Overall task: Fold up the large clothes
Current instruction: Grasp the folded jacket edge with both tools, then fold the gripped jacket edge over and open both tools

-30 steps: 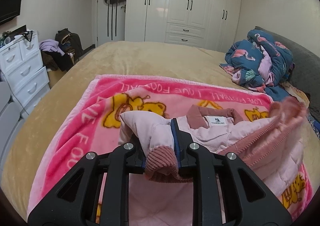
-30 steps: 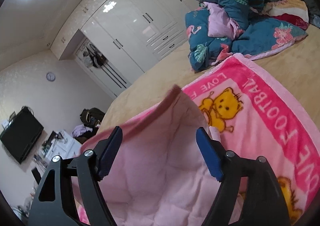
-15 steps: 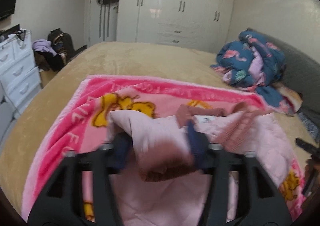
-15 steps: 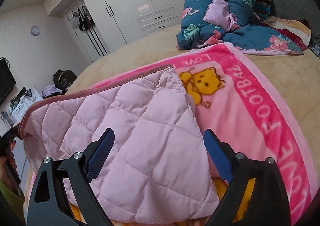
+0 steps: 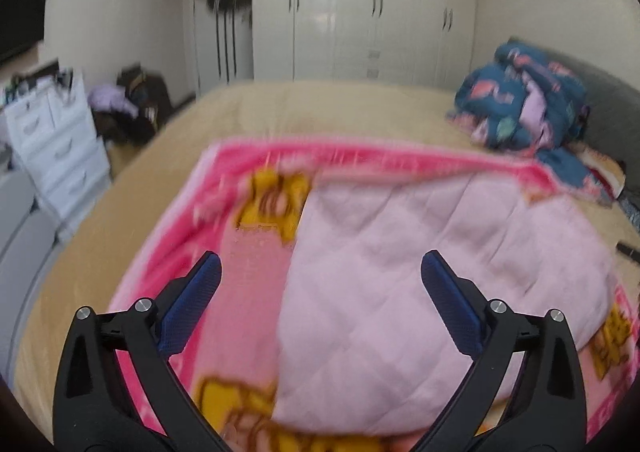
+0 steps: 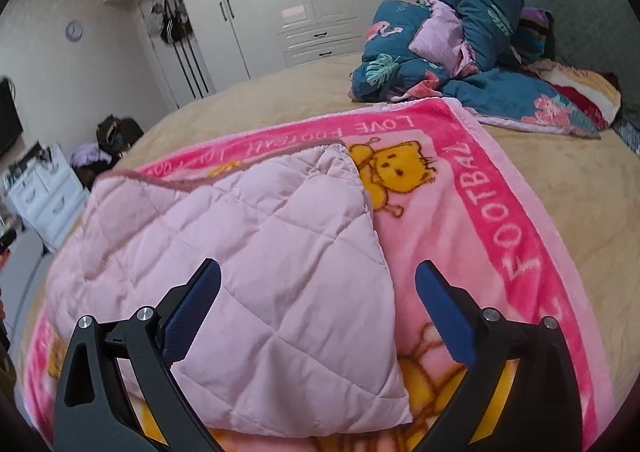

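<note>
bg: white wardrobe [image 6: 280, 3] | wall clock [image 6: 74, 30] | drawer unit [image 5: 56, 139] | blue flamingo quilt [image 6: 452, 35] heaped on bed

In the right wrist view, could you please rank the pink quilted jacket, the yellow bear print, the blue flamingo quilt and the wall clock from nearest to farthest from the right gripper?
1. Pink quilted jacket, just ahead of the right gripper.
2. Yellow bear print, beyond, slightly right.
3. Blue flamingo quilt, upper right.
4. Wall clock, far left wall.
</note>
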Demonstrator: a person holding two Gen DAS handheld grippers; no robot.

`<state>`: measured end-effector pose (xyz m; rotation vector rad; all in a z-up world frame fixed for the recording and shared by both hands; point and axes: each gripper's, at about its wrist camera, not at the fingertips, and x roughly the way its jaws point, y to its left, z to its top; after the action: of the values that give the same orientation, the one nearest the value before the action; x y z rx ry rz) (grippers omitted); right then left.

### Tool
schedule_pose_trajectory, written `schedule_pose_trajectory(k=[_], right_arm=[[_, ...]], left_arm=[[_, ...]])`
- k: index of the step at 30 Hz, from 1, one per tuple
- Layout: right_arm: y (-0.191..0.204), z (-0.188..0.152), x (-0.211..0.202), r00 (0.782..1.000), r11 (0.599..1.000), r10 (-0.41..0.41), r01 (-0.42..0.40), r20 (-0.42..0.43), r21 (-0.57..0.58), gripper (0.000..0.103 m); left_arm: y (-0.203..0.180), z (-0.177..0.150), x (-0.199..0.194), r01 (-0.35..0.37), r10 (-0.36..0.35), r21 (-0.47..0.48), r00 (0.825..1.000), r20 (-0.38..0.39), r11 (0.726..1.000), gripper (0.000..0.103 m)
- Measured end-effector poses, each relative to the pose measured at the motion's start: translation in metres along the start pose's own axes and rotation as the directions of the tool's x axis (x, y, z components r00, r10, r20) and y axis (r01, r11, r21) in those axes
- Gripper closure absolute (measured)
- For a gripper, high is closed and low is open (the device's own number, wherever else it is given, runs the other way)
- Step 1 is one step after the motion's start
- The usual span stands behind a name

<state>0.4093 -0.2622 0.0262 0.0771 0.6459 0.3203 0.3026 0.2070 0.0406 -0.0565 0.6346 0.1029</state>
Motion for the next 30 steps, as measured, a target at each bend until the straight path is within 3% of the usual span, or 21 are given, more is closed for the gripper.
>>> schedule_pose_trajectory(k=[4,8,9,10,11,13,14,15,18,23,30], right_arm=[[0.001,-0.002,0.019,0.999,0.999,-0.022,0.020,-0.036,-0.042,0.006],[-0.006,-0.001,0.044,0.996,1.000,-0.021,0.019,-0.084,-0.022,0.006],[-0.007,-0.002,0.050,0.995,1.000,-0.004,0.002,-0.104,-0.017,0.006],[-0.007,-0.004,0.054,0.993,1.000,0.020,-0.021,-0.118,-0.014,0.011],[-0.007,-0.006,0.057,0.993,0.999,0.034,-0.035,-0.117,-0.009,0.037],[-0.007,-0.010,0.054,0.995,0.999,0.045,-0.044,-0.084,0.014,0.067],[-0.007,-0.011,0.049,0.996,0.998,0.063,-0.061,-0.056,0.031,0.077],[-0.004,-0.010,0.046,0.997,0.998,0.058,-0.057,-0.043,0.025,0.081],[0.012,0.006,0.029,1.000,0.999,0.009,-0.008,0.026,-0.046,0.087],[0.009,0.055,0.033,0.996,1.000,-0.008,0.008,0.087,0.002,0.088],[0.005,0.067,0.095,0.993,0.993,-0.114,0.114,-0.005,0.024,0.088]], left_arm=[[0.021,-0.034,0.029,0.053,-0.056,-0.039,0.993,-0.101,0.998,0.009],[0.024,-0.060,0.059,0.112,-0.129,-0.089,0.969,-0.213,0.990,0.009],[0.019,-0.065,0.063,0.096,-0.110,-0.067,0.966,-0.236,0.993,0.014],[0.013,-0.068,0.063,0.091,-0.099,-0.043,0.967,-0.237,0.995,0.036],[0.005,-0.069,0.060,0.125,-0.130,-0.035,0.968,-0.216,0.992,0.053],[-0.012,-0.066,0.055,0.083,-0.076,0.026,0.979,-0.190,0.996,0.085],[-0.019,-0.063,0.052,0.067,-0.056,0.054,0.983,-0.176,0.996,0.089],[-0.024,-0.059,0.049,0.056,-0.044,0.070,0.987,-0.154,0.996,0.092],[-0.021,-0.039,0.045,0.047,-0.043,0.029,0.993,-0.108,0.998,0.093],[-0.018,-0.004,0.054,0.027,-0.028,-0.017,0.998,-0.060,1.000,0.093],[-0.025,0.014,0.089,-0.026,0.023,-0.022,0.995,-0.099,0.999,0.093]])
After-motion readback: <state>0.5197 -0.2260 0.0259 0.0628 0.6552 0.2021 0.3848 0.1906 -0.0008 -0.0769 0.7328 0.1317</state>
